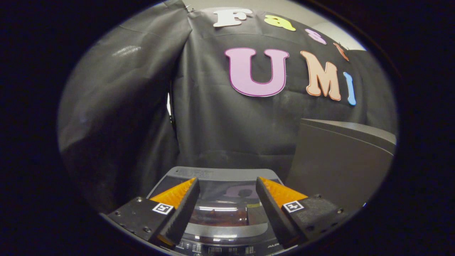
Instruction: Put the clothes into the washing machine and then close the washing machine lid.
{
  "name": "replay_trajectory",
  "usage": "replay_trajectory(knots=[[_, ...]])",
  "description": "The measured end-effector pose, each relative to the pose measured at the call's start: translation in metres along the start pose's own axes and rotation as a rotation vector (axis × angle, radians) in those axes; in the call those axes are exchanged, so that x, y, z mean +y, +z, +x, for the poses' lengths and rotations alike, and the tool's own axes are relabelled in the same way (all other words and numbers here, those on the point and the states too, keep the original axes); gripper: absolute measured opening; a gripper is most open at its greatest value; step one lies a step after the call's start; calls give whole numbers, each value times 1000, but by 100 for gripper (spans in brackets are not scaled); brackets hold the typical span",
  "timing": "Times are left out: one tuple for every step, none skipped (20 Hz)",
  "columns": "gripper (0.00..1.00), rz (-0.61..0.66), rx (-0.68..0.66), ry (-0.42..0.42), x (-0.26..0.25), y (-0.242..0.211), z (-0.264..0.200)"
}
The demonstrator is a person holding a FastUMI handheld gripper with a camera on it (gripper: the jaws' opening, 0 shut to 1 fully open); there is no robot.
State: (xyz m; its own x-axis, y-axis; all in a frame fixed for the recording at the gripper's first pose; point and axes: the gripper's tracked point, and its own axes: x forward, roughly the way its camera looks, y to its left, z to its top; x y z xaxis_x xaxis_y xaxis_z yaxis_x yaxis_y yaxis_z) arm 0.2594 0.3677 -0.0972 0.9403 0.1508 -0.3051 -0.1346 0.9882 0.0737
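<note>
Right now the claw (227,202) is wide open and holds nothing. Just under and between its two fingers sits the washing machine (227,245), with its buttons close below the fingers. Its glass lid (224,199) looks flat and shut, and something dark red may lie under the glass, but I cannot tell if that is the clothes. If the lid is not fully down, the claw could press too near the edge and slip off the smooth glass. Beyond the machine, off to the right, stands a grey box (341,160).
</note>
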Motion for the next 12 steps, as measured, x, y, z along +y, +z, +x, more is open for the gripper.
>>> replay_trajectory(knots=[[97,6,-3,4,-2,1,-7],[97,6,0,3,-6,4,-14],[97,4,7,0,-10,5,-21],[97,1,20,-3,-14,4,-28],[97,-5,19,-8,-17,8,-34],[97,-8,14,-13,-21,14,-41],[97,-9,8,-12,-29,16,-51],[97,-3,3,-12,-33,18,-59],[97,1,0,-8,-37,22,-68],[97,7,-2,-4,-40,26,-75],[97,8,-7,-1,-45,32,-84],[97,14,-8,3,-49,36,-93]])
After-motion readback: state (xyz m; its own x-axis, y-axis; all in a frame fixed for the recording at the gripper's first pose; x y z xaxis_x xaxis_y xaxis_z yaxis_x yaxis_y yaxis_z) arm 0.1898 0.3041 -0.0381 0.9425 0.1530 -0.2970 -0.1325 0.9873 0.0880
